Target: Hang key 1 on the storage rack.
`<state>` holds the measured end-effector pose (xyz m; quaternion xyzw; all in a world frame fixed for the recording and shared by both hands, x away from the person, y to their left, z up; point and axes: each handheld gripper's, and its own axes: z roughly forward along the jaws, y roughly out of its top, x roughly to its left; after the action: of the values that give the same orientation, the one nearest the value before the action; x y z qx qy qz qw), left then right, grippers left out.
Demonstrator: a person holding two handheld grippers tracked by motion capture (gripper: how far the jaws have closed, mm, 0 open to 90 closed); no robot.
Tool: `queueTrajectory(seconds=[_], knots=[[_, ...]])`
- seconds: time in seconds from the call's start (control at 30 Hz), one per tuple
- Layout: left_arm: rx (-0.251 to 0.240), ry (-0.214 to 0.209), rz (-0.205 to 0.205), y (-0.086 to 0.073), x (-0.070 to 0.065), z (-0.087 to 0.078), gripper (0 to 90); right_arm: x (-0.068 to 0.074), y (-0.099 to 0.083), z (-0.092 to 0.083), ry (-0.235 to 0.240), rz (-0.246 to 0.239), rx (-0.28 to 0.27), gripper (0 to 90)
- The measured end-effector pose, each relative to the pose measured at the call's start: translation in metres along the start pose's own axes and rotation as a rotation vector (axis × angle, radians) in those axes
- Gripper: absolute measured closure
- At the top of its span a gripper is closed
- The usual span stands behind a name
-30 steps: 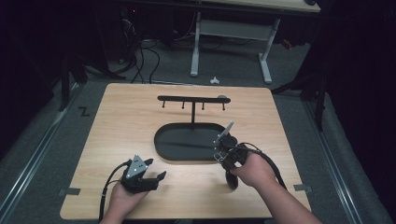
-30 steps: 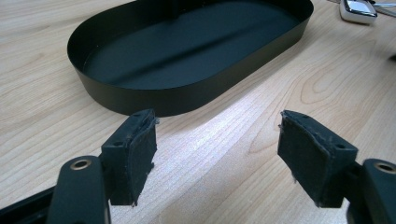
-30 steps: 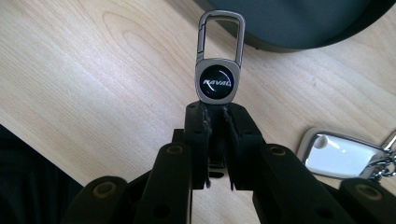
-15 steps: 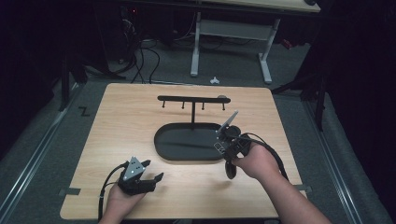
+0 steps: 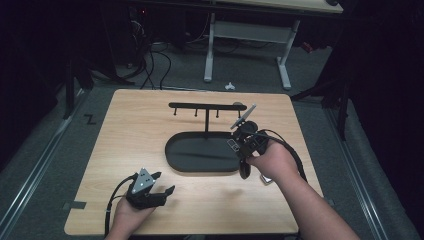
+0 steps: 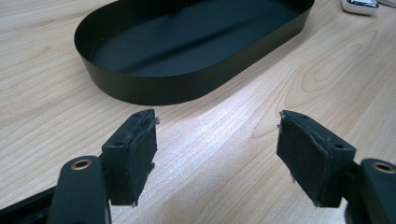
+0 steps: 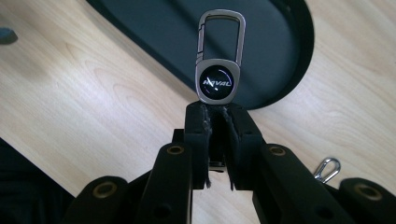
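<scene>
A silver carabiner keychain [image 7: 217,81] with a round dark emblem sticks up from between the jaws of my right gripper [image 7: 218,114], which is shut on its lower end. In the high view that right gripper [image 5: 239,145] hangs over the right end of the black oval tray [image 5: 200,152], just in front of the black rack [image 5: 205,106] with small hooks under its bar. The tray [image 7: 163,28] lies below the keychain. My left gripper [image 5: 164,182] rests at the near left of the table, open, with bare wood between its jaws [image 6: 217,154] and the tray [image 6: 196,42] ahead.
A small silver clip [image 7: 327,169] lies on the wood beside the right hand, and a small pale object [image 5: 267,180] sits there in the high view. The wooden table ends close behind the rack. Cables and a desk frame stand on the floor beyond.
The right gripper has risen and moved away from the person toward the rack, keeping the keychain. The left gripper has stayed put.
</scene>
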<state>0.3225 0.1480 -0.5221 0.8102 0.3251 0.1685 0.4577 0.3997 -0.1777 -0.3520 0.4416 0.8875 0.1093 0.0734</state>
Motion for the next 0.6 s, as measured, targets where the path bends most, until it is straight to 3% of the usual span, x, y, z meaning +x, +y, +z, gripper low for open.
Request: queueTrajectory(seconds=[0.6], knots=[[0.002,-0.001,0.002,0.0,0.0,-0.001,29.2,0.001,0.028,-0.013,-0.02,-0.008,-0.039,80.9]])
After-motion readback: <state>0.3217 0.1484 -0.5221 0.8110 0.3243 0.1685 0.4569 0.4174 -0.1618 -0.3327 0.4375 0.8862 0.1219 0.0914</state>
